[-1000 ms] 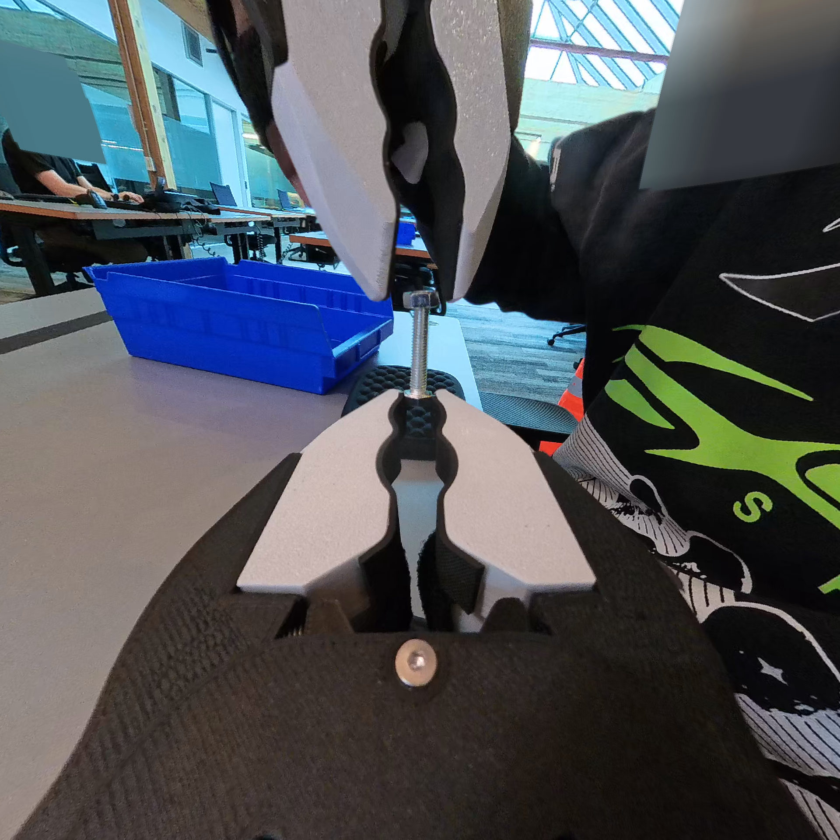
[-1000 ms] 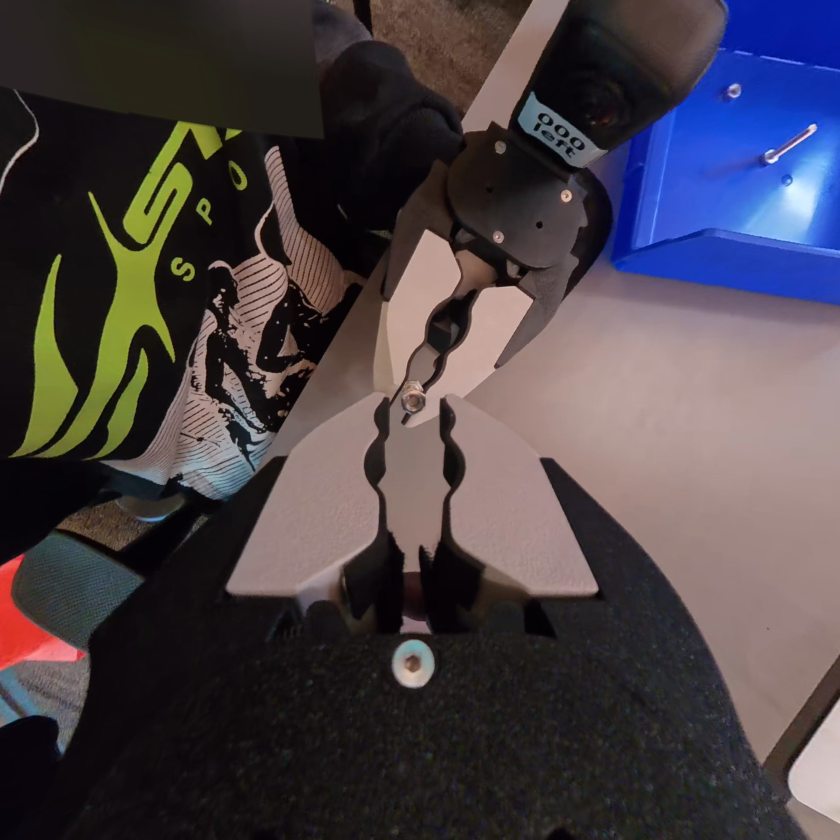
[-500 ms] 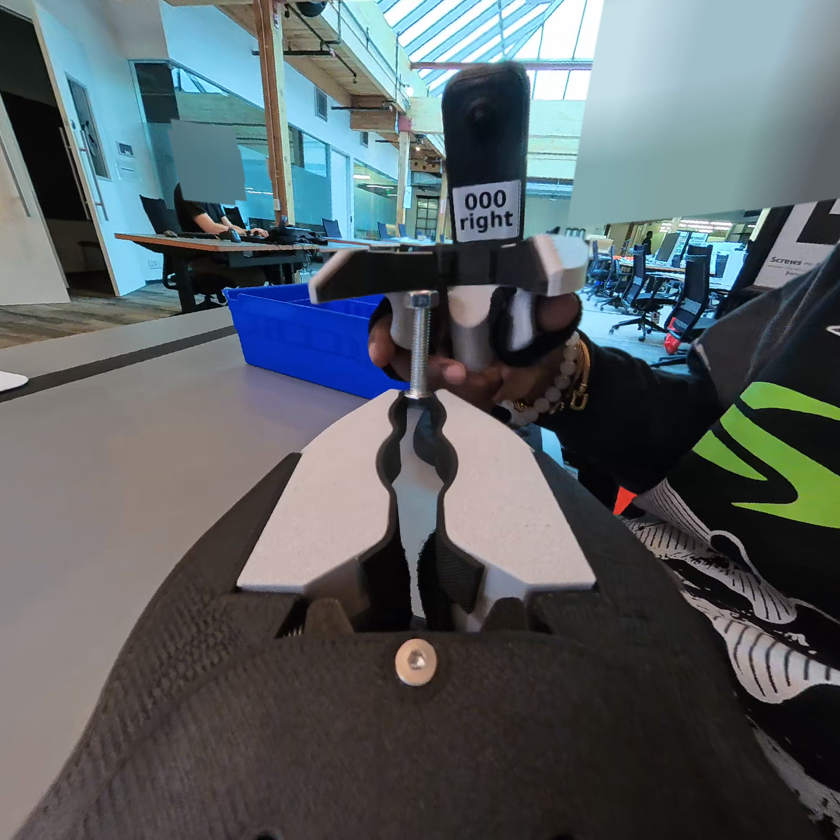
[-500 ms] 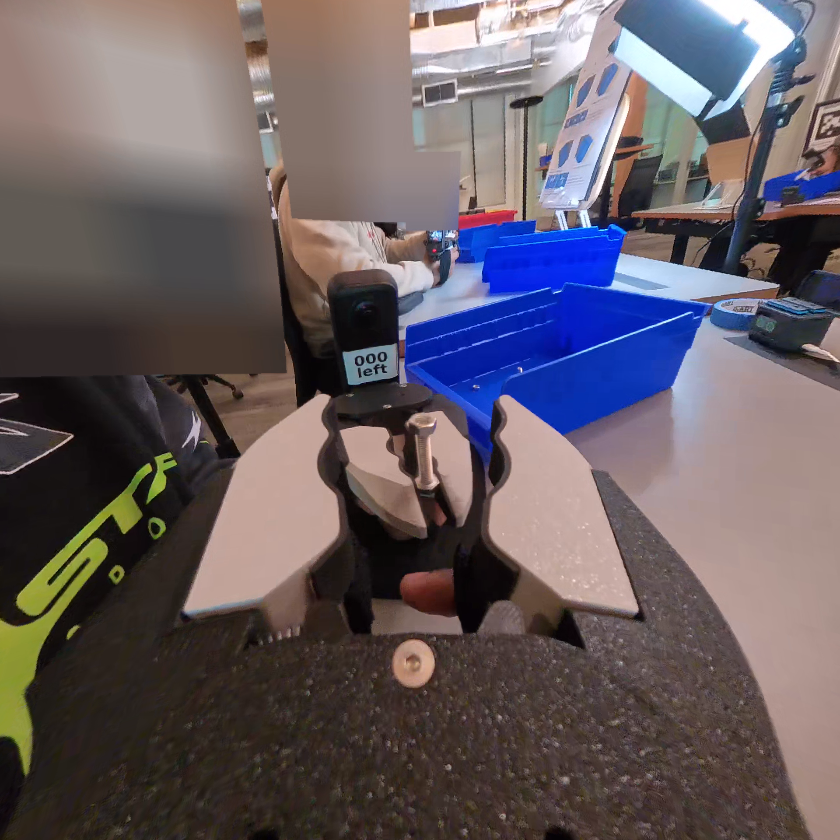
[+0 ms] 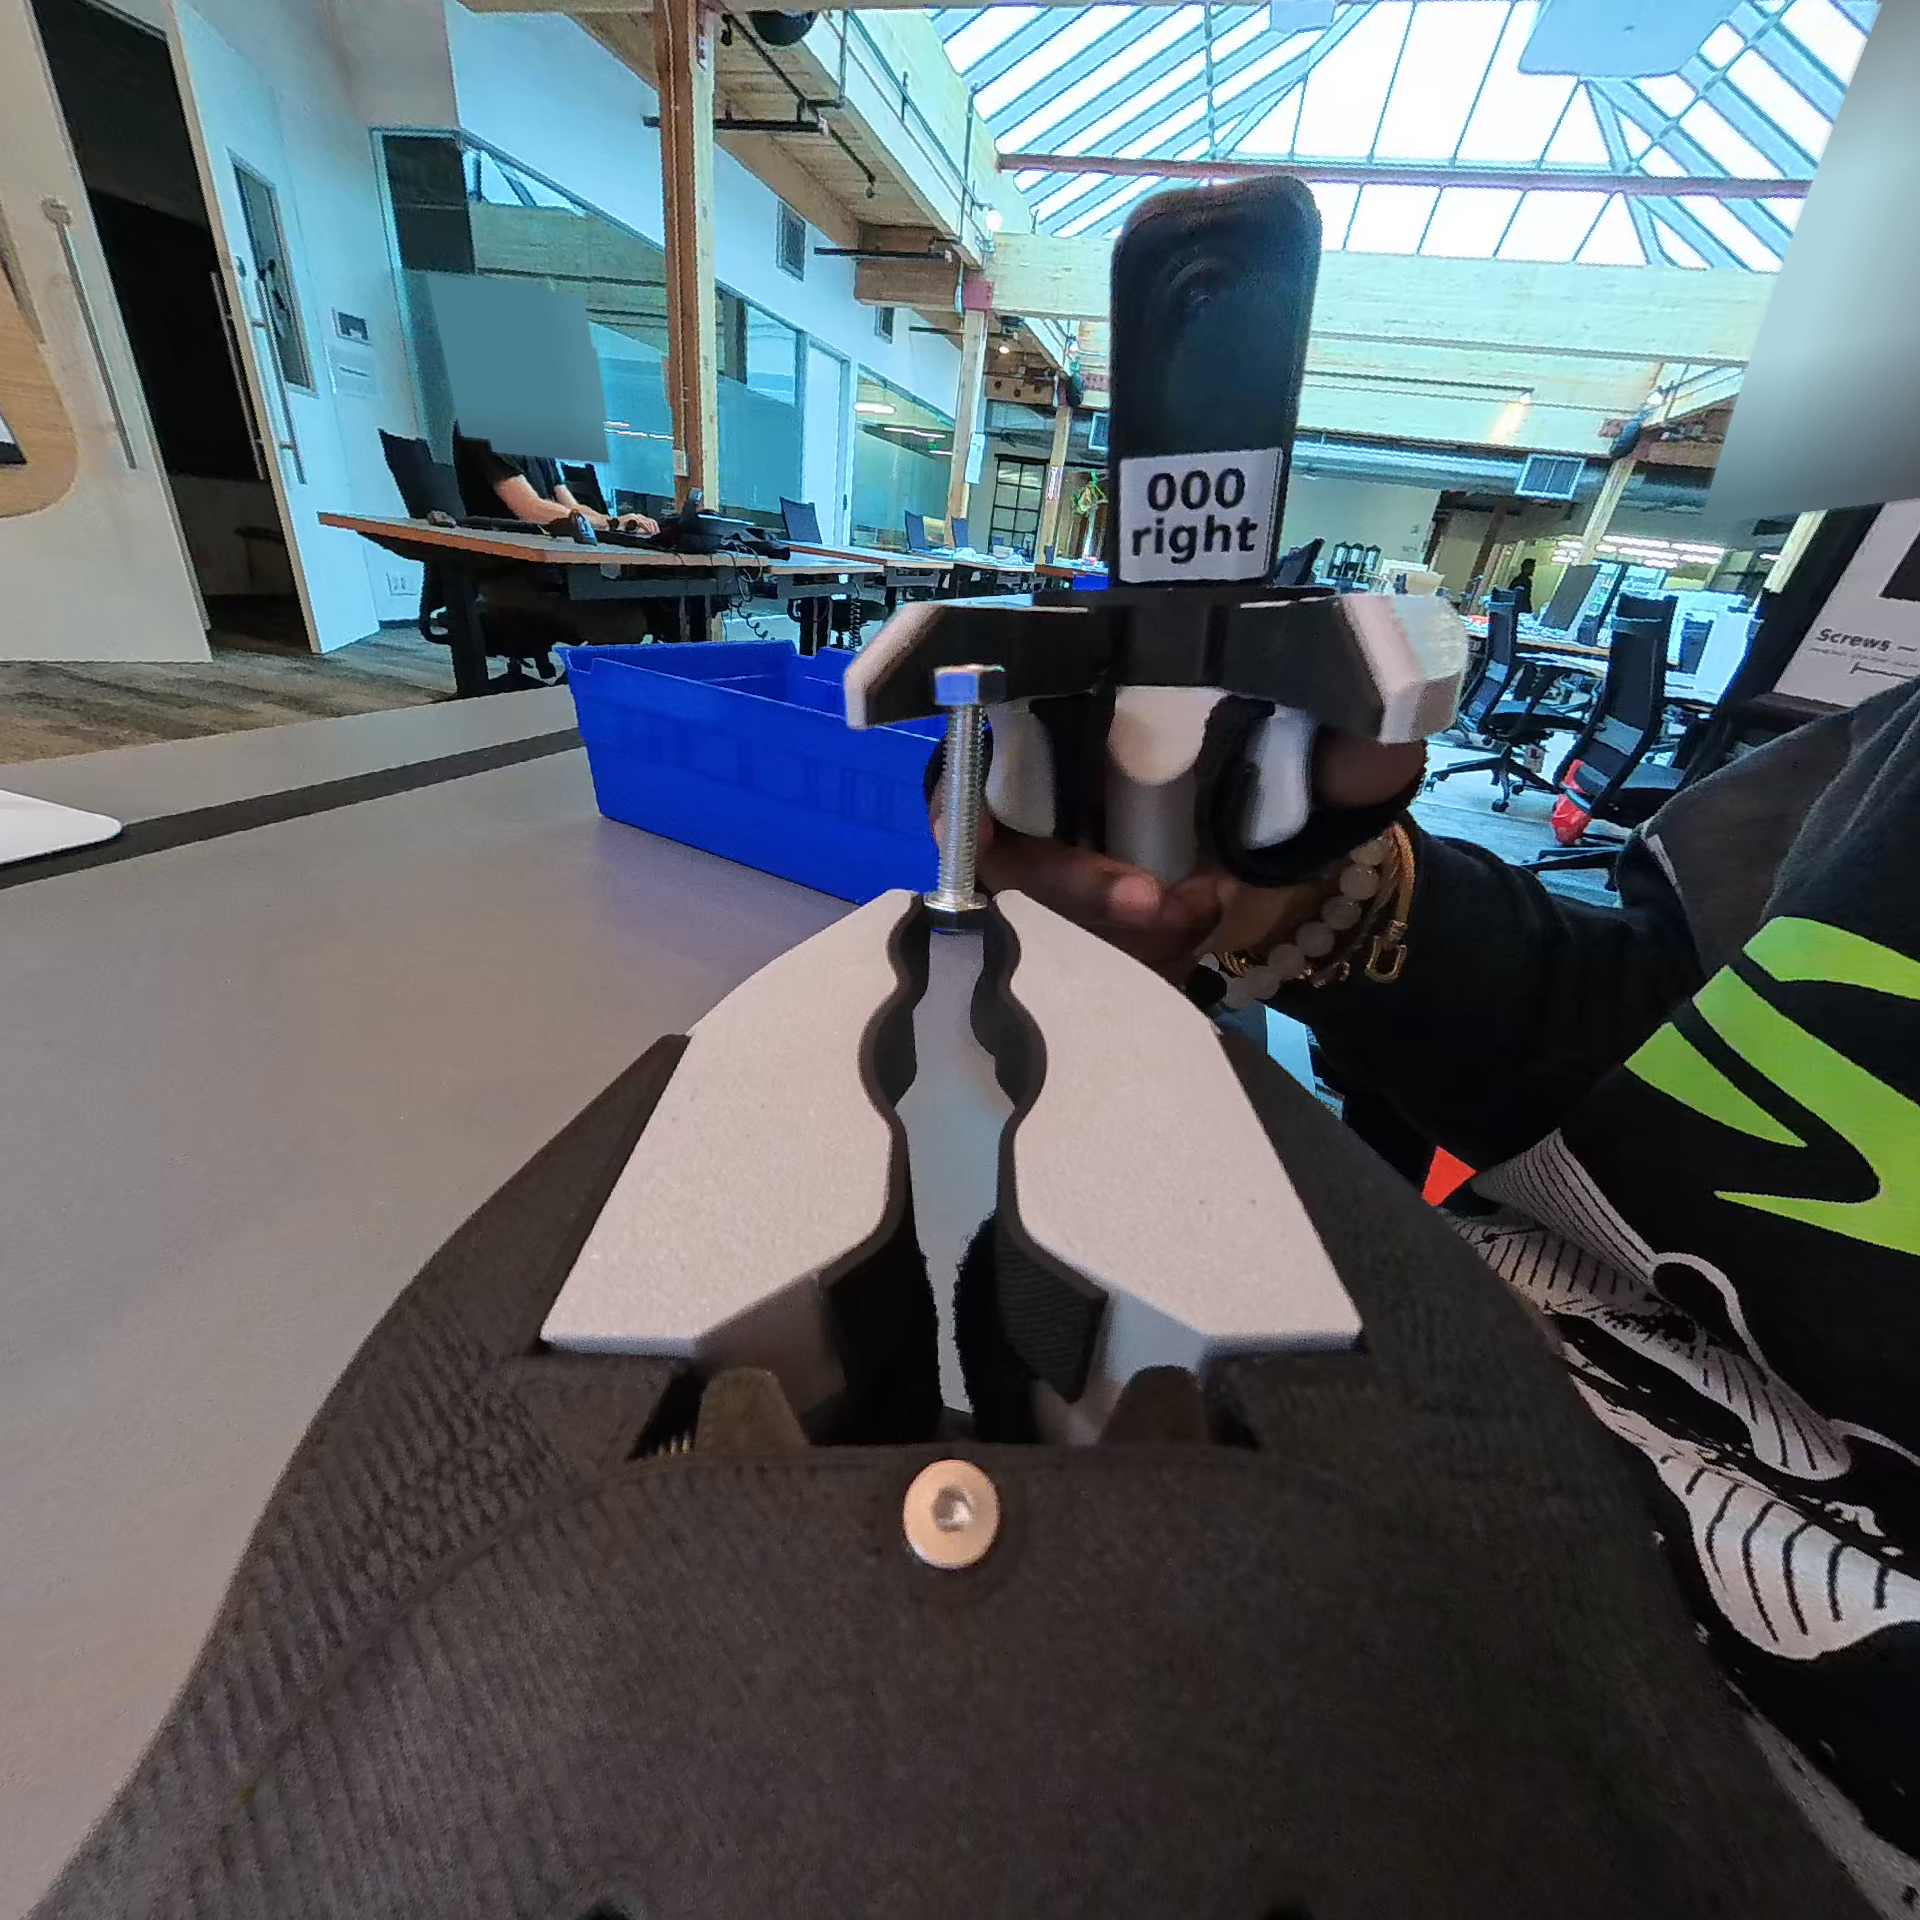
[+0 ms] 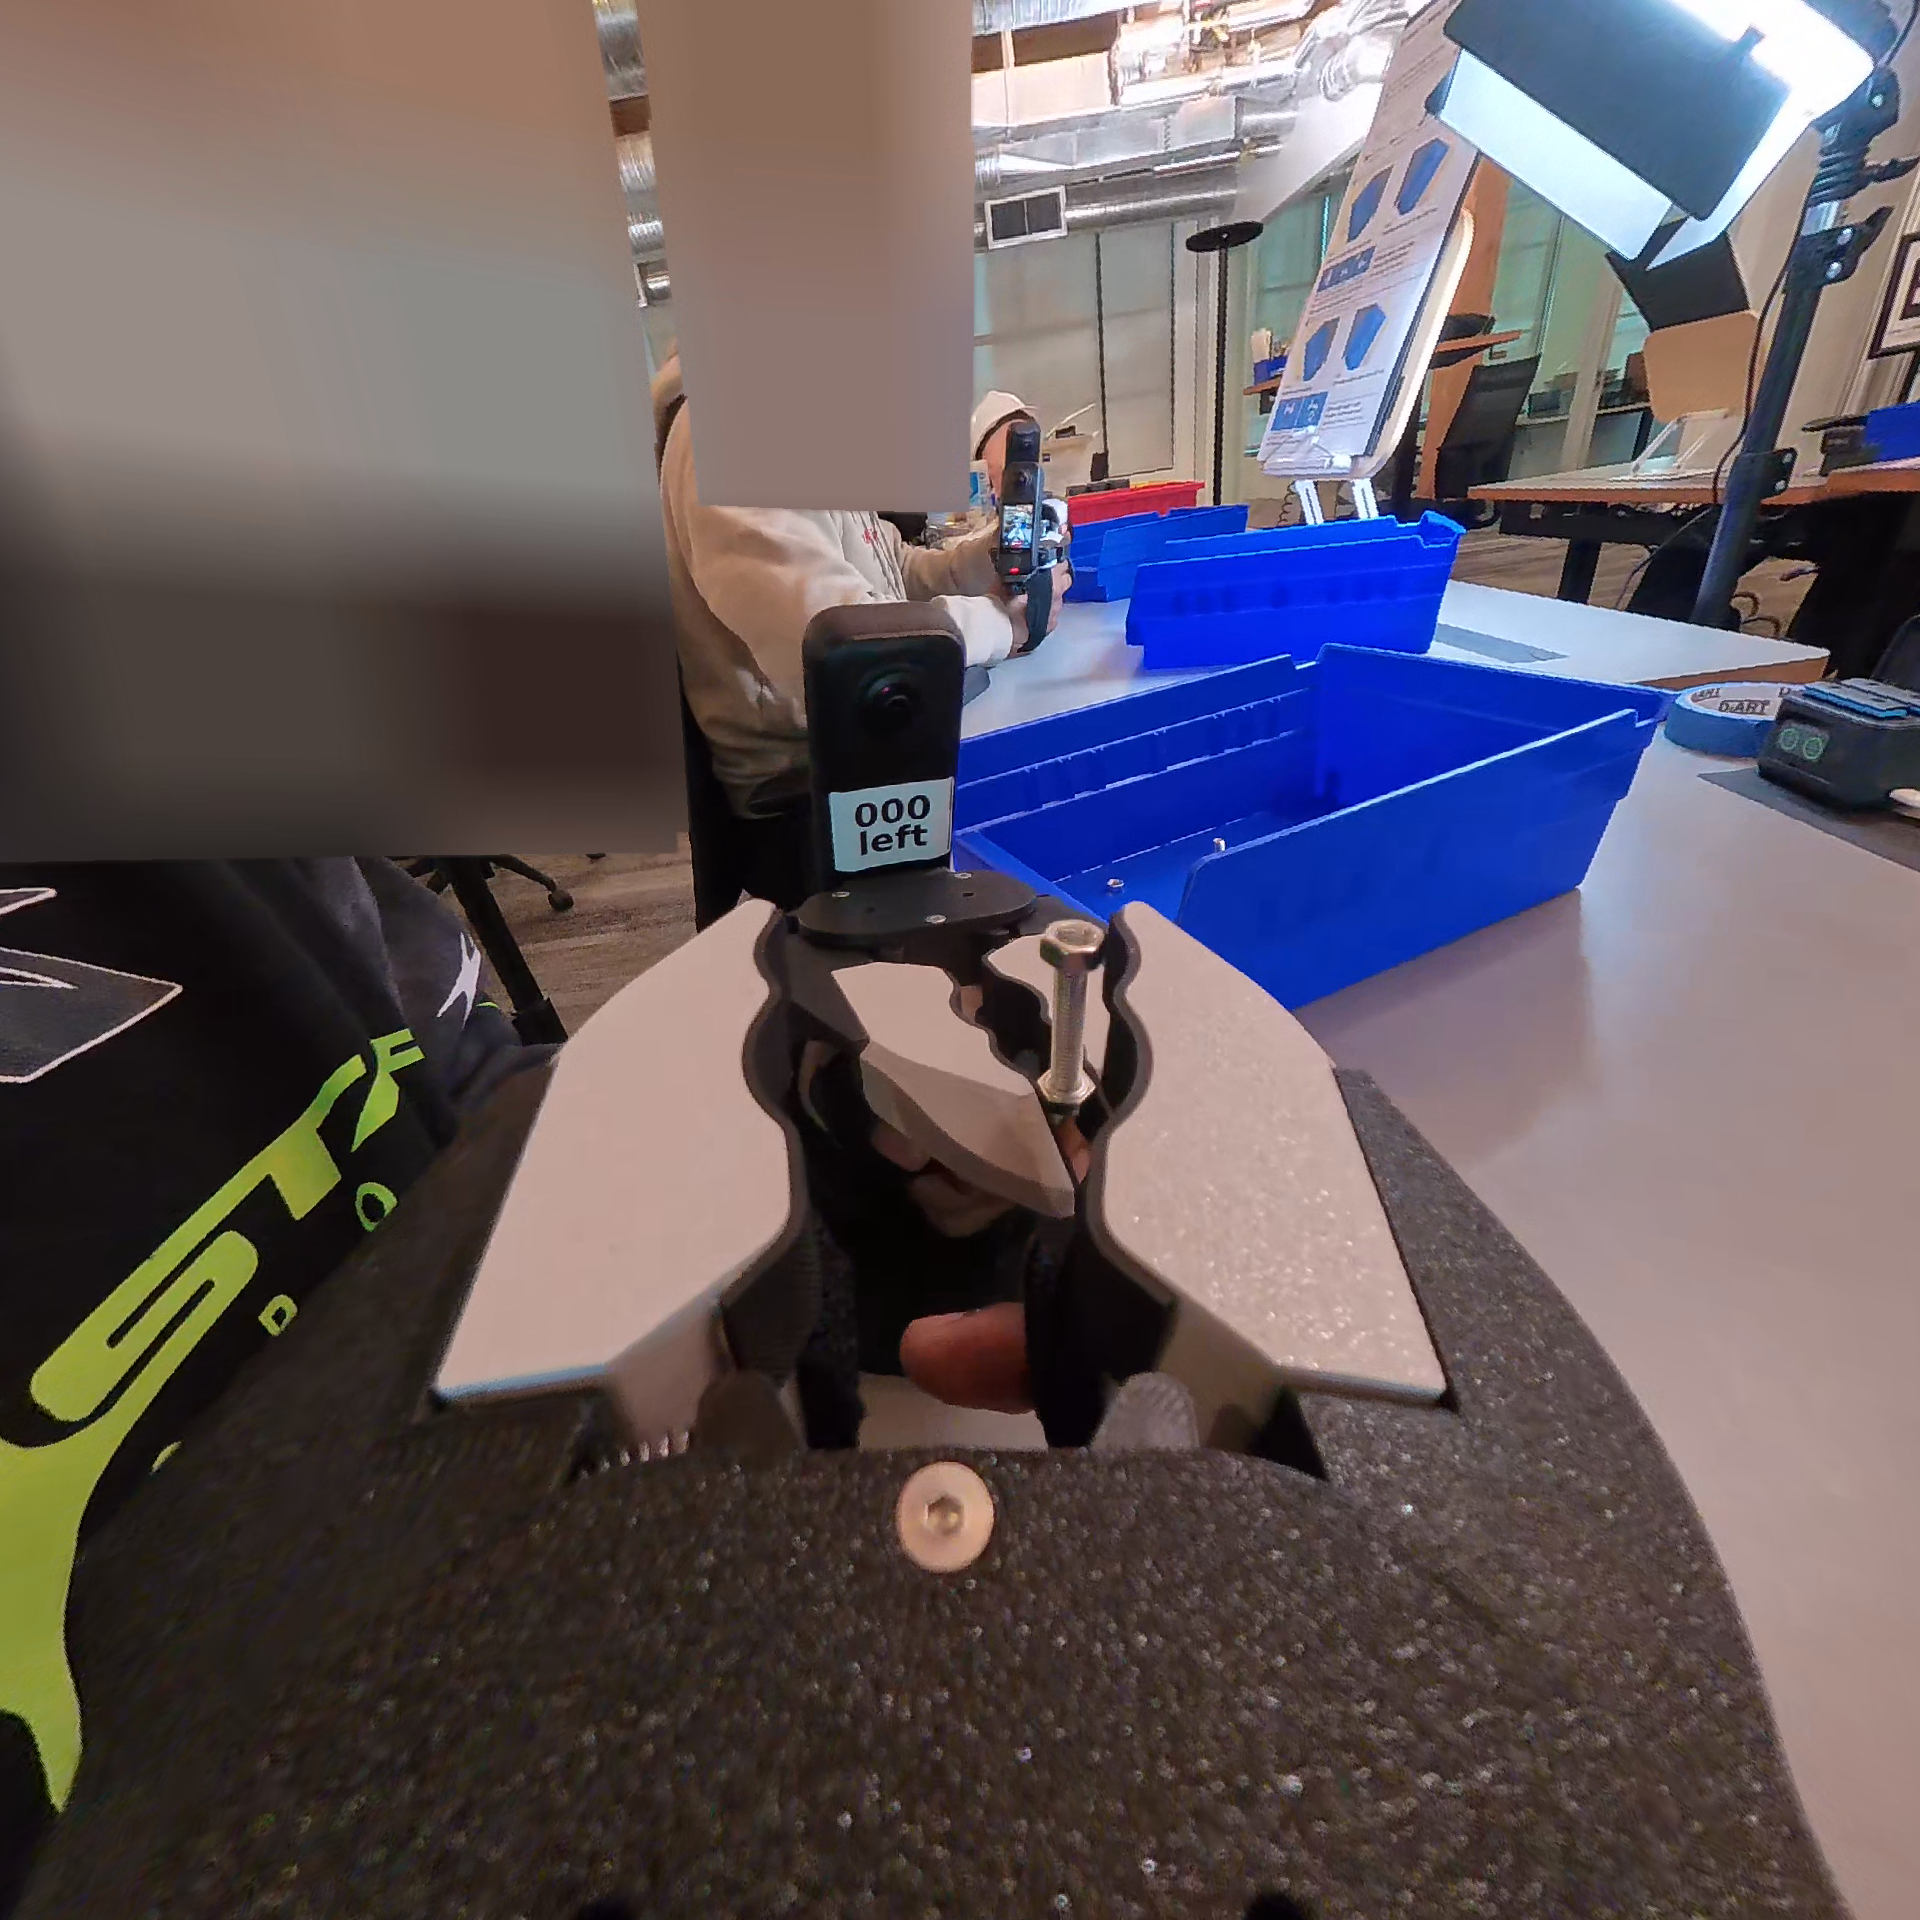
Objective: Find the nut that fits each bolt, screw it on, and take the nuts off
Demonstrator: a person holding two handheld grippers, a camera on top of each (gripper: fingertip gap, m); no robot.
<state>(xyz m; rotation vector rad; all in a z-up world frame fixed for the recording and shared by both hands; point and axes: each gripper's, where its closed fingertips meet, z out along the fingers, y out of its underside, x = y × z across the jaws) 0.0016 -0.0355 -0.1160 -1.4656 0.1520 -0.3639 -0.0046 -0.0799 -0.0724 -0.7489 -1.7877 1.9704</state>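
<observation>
My left gripper (image 5: 956, 912) is shut on a silver nut (image 5: 956, 906) at the lower end of a silver bolt (image 5: 961, 790). The bolt stands upright above the fingertips with its hex head on top. My right gripper (image 6: 945, 925) is open wide and faces the left gripper. The bolt (image 6: 1068, 1013) stands between its fingers, close to the right-hand finger (image 6: 1226, 1091), and the pads do not press on it. The right gripper also shows in the left wrist view (image 5: 1143, 665), behind the bolt. The left gripper's fingers (image 6: 935, 1101) show in the right wrist view.
A blue bin (image 6: 1403, 883) stands on the grey table (image 6: 1662, 1039) beyond the grippers, with a loose nut (image 6: 1110, 883) and a small bolt (image 6: 1218, 844) inside; it also shows in the left wrist view (image 5: 748, 769). A blue tape roll (image 6: 1714, 717) and a black device (image 6: 1839, 743) lie at the far right. The tips of one gripper are about 6 cm away from the tips of the other.
The right gripper was over the bolt head, pointing down and nearly shut. It opened wide, let go of the head and swung level to face the left gripper. The left gripper kept its hold.
</observation>
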